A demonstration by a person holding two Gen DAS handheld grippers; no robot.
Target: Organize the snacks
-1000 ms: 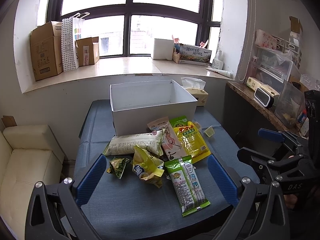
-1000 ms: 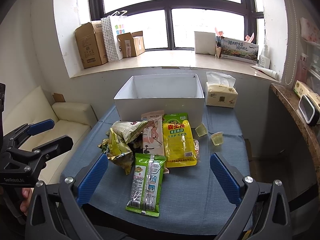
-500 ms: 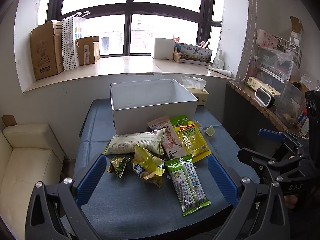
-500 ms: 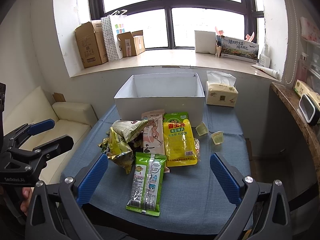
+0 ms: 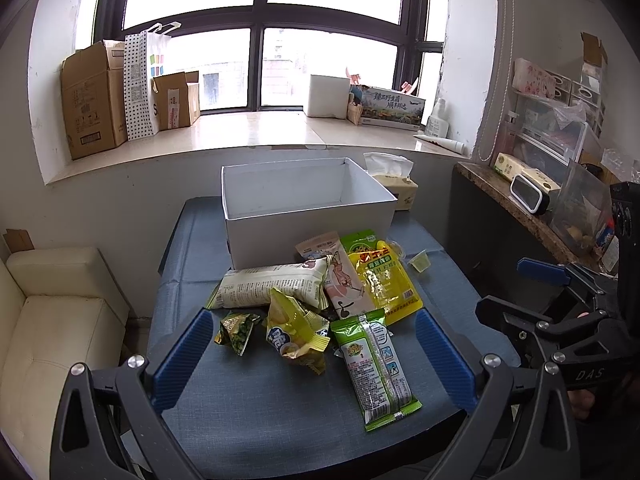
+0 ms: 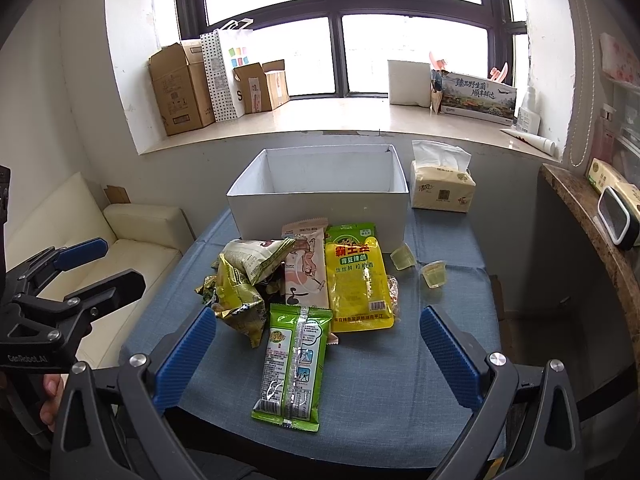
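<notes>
A pile of snack packets lies on the blue-covered table point(image 5: 260, 420) in front of an empty white box point(image 5: 308, 236) point(image 6: 320, 208). Nearest me is a long green packet point(image 5: 374, 368) point(image 6: 294, 364). Behind it lie a yellow packet point(image 5: 382, 280) point(image 6: 358, 280), a pink one point(image 6: 304, 268), a pale long bag point(image 5: 272, 286) and crumpled yellow-green bags point(image 5: 294, 332) point(image 6: 236, 292). Two small jelly cups point(image 6: 434, 274) sit to the right. My left gripper point(image 5: 312, 356) and right gripper point(image 6: 316, 356) both stand open above the table's near edge, holding nothing.
A tissue pack point(image 6: 442, 188) stands right of the box. A cream sofa point(image 5: 48, 320) is at the left, a stone counter point(image 6: 592, 220) with a small clock at the right. Cardboard boxes and a paper bag point(image 6: 220, 76) line the window sill.
Both views have shifted only slightly; the snacks and the box lie as before and both grippers remain open.
</notes>
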